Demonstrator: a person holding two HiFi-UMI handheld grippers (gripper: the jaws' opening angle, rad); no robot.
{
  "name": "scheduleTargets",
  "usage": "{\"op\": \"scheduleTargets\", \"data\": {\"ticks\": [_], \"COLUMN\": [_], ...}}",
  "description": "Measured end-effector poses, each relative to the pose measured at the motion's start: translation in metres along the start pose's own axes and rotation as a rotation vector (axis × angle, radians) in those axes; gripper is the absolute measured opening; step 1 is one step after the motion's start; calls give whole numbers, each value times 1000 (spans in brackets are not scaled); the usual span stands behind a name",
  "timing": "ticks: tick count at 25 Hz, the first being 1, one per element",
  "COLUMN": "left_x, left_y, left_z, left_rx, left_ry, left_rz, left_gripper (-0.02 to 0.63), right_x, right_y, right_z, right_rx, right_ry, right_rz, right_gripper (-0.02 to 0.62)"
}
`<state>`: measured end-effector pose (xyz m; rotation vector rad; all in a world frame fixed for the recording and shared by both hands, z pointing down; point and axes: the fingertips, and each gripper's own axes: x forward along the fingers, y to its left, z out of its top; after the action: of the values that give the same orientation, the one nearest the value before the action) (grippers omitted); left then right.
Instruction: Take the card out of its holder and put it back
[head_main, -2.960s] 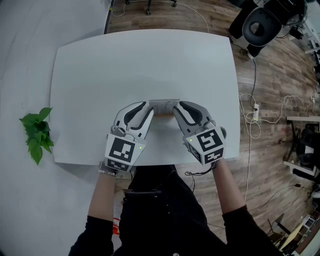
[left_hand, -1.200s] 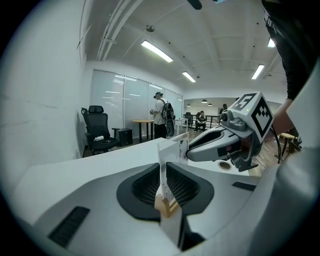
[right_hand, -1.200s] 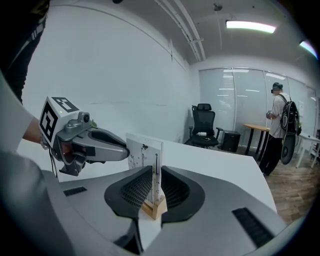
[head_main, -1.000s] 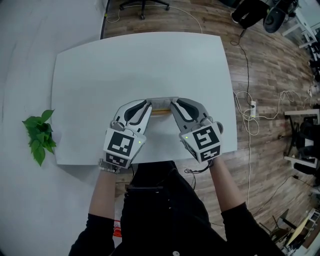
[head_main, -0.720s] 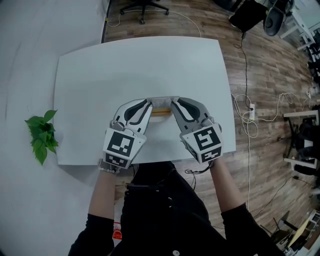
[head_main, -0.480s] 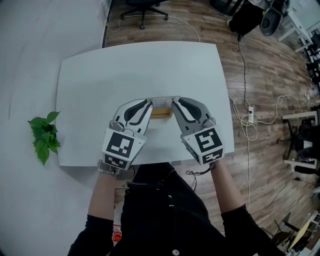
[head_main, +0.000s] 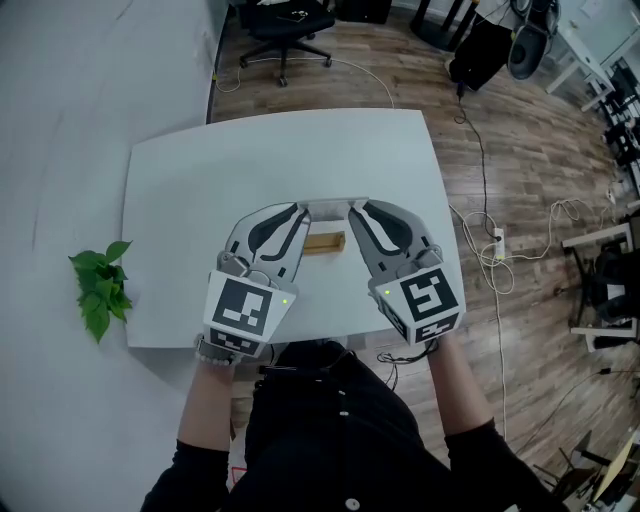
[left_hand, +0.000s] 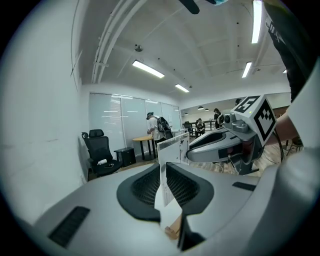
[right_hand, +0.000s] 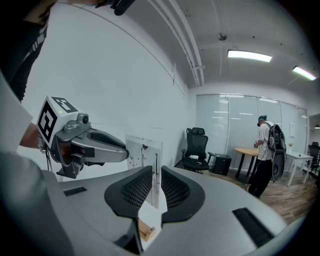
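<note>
Two card (head_main: 328, 207) ends pinched: L claw (head_main: 303, 212) left, R claw (head_main: 352, 210) right; holder (head_main: 324, 243) below, apart.

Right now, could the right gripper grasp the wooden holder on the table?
Probably not: the right gripper is shut on one end of the card, the left gripper on the other. The holder lies uncovered on the table beneath; only that grip hinders.

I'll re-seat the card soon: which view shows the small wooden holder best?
Head view: the small wooden holder lies exposed on the white table. Both gripper views show only its corner below the white card.
</note>
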<state>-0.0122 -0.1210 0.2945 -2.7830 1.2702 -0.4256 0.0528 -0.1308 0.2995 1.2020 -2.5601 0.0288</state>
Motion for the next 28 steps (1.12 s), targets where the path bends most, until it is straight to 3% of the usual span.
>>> {"op": "scheduleTargets", "data": {"ticks": [16, 28], "left_x": [-27, -27], "left_y": [8, 3], "left_z": [59, 63], "left_rx": [81, 95], "left_ry": [-89, -95], "left_rz": [32, 25], "left_gripper": [51, 51], "right_x": [-22, -28], "right_y": [5, 1], "right_z": [59, 56], "right_rx": [-54, -61], "right_ry": [-88, -89], "right_rz": [-33, -53], "right_gripper": [86, 86]}}
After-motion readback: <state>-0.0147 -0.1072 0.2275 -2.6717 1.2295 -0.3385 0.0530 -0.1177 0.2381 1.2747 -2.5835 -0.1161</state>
